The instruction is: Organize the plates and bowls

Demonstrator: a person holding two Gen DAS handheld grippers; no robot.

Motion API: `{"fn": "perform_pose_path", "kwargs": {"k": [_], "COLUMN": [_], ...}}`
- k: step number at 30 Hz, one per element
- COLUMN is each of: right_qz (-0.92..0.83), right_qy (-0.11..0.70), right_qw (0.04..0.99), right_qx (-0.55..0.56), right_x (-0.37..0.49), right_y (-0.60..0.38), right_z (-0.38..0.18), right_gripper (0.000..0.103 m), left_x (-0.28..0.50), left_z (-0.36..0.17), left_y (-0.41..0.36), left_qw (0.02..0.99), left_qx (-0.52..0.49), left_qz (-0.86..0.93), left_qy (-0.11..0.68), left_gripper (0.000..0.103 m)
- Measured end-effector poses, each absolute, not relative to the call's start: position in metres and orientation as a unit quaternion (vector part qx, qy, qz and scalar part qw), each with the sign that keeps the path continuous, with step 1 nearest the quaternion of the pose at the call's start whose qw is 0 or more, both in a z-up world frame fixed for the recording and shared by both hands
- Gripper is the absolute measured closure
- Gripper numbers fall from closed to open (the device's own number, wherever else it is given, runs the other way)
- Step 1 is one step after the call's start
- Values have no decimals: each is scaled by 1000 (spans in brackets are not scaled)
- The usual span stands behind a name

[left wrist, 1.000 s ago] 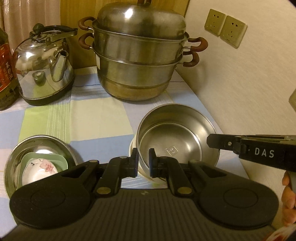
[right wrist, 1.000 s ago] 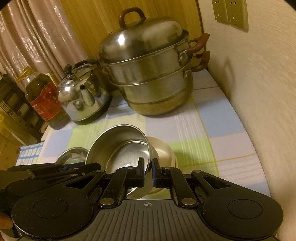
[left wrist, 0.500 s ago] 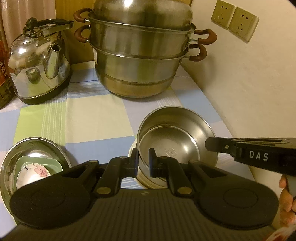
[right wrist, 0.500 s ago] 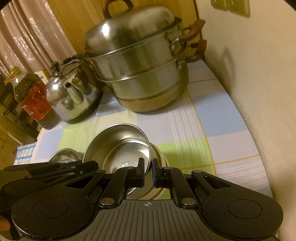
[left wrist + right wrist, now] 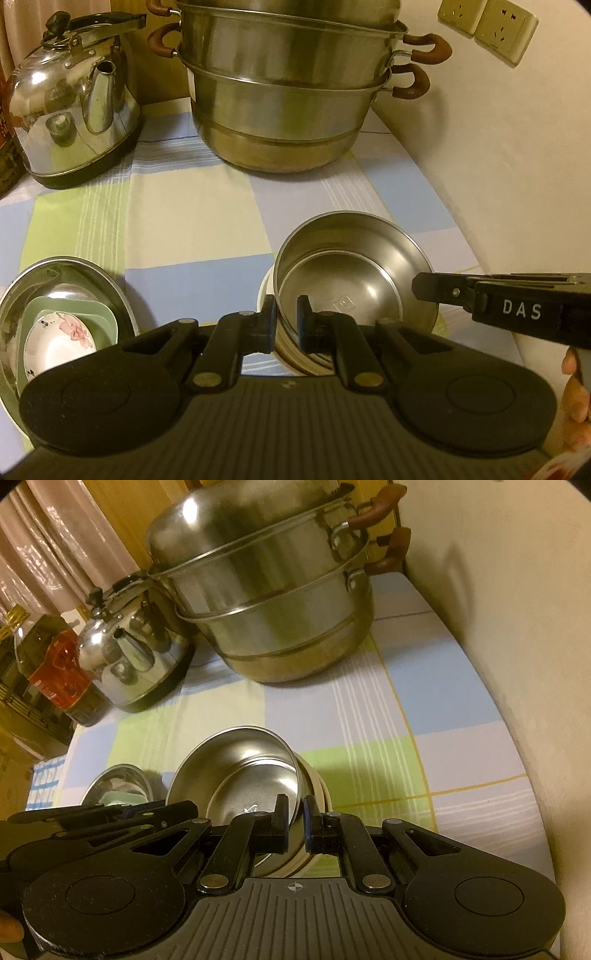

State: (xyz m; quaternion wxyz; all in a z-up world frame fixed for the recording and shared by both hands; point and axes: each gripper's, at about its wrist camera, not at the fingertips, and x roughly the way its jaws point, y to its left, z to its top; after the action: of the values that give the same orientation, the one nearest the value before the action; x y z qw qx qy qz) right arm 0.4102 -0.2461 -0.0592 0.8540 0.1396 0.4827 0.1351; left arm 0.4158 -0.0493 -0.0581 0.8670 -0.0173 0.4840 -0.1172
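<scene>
Two grippers pinch opposite rims of the steel bowl [image 5: 351,280]: left gripper [image 5: 287,318] on its near-left wall, right gripper [image 5: 295,814] opposite. Bowl sits tilted in a cream bowl [image 5: 318,790]; lower both sides evenly so it nests flat.

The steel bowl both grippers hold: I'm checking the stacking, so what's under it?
A cream bowl sits under the steel bowl, only its rim showing. Its inside is covered.
</scene>
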Motion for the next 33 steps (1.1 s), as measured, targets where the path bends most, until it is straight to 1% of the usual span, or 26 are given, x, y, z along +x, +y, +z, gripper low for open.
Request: {"fn": "perform_pose_path", "kwargs": {"k": [13, 15, 16, 17, 18, 19, 20, 21, 27, 31, 33], "right_qz": [130, 129, 128, 129, 128, 128, 128, 129, 127, 130, 132], "right_qy": [493, 489, 486, 483, 481, 479, 475, 471, 461, 455, 451], "right_qw": [850, 853, 855, 856, 858, 859, 861, 864, 869, 872, 873], "right_qx": [133, 130, 130, 131, 130, 128, 126, 124, 126, 128, 128], "right_x": [414, 412, 411, 410, 408, 406, 403, 401, 383, 366, 355], "right_y": [-242, -242, -243, -243, -244, -244, -244, -244, -246, -246, -246], "right_z": [-66, -65, -64, -63, -62, -60, -59, -57, -49, -44, -40], "right_gripper": [95, 93, 92, 87, 78, 71, 60, 57, 55, 52, 52], "left_x": [416, 414, 412, 411, 410, 407, 406, 402, 382, 361, 349], "left_z": [-58, -54, -52, -50, -49, -46, -45, -42, -30, -21, -18], "left_y": [-47, -46, -46, -46, -45, -45, -44, -44, -35, -26, -22], "left_qw": [868, 871, 872, 873, 874, 875, 876, 877, 881, 883, 884], "left_qx": [-28, -28, -28, -29, -30, -30, -30, -29, -34, -36, -35], "left_qz": [-116, -119, -120, -121, -122, -123, -124, -124, -128, -128, -126], "left_qy": [481, 475, 473, 471, 469, 466, 465, 462, 455, 451, 449], "left_gripper": [92, 92, 90, 88, 87, 87, 87, 87, 84, 78, 77]}}
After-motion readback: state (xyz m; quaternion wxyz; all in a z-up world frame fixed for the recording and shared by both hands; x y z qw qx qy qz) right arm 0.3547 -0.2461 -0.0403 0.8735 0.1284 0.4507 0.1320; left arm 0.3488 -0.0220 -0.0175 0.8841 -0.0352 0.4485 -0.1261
